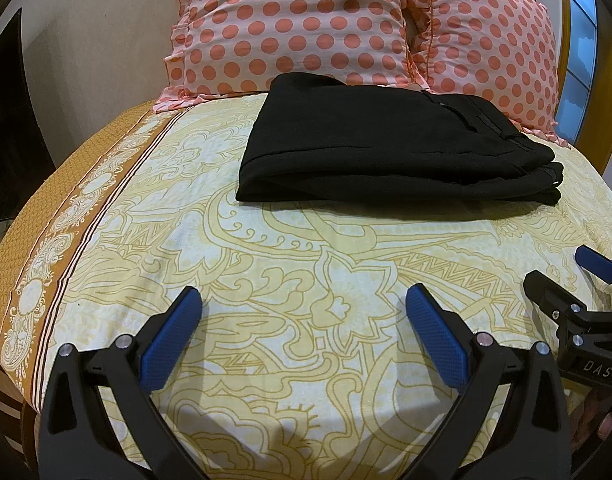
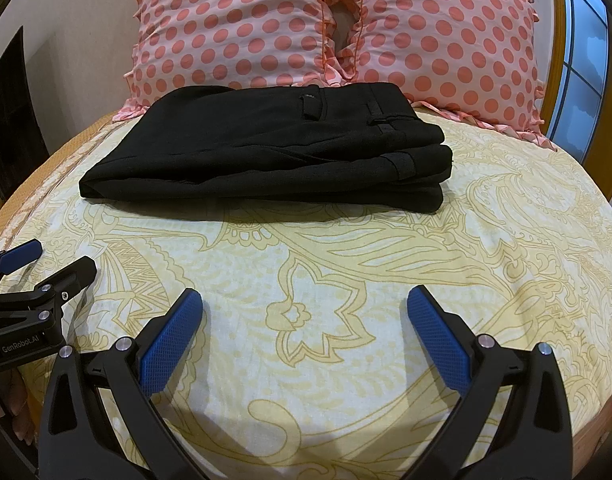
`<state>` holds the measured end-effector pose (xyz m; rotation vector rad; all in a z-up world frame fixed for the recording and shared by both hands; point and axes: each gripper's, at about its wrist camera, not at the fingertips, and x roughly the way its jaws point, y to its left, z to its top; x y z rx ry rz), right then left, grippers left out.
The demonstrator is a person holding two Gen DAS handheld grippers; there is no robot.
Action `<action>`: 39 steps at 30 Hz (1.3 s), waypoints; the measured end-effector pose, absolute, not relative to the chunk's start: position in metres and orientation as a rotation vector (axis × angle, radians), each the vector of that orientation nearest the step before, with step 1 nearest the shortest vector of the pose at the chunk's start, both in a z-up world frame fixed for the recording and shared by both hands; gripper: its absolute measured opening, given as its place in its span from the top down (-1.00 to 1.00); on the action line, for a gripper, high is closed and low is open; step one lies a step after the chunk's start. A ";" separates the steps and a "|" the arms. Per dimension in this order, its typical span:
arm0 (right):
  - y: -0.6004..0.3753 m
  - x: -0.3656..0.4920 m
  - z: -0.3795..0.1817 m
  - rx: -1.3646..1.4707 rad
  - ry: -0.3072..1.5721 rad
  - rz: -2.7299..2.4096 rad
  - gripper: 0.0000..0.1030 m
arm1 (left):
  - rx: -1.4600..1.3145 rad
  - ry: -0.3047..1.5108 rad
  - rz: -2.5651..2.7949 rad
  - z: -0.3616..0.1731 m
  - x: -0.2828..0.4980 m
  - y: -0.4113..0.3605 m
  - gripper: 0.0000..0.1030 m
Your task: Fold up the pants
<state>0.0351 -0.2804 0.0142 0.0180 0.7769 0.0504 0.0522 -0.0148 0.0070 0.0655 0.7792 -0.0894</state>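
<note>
The left gripper (image 1: 304, 300) spreads its blue pads wide at the bottom of its frame, gripping nothing, above the yellow patterned bedsheet (image 1: 266, 280). The right gripper (image 2: 304, 300) stands equally wide and empty low in its own view. Beyond both, in the upper middle of each frame, the black pants (image 1: 389, 148) lie folded in a flat stack on the sheet, just before two polka-dot pillows (image 2: 242, 28).
</note>
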 end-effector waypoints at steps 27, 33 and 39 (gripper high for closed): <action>-0.280 0.034 0.014 0.019 0.774 0.048 -0.97 | 0.065 0.782 -0.089 0.007 0.052 -0.014 -0.97; -0.280 0.035 0.014 0.019 0.774 0.048 -0.97 | 0.059 0.795 -0.083 0.009 0.054 -0.015 -0.97; -0.279 0.035 0.014 0.019 0.774 0.047 -0.97 | 0.060 0.794 -0.084 0.009 0.054 -0.014 -0.97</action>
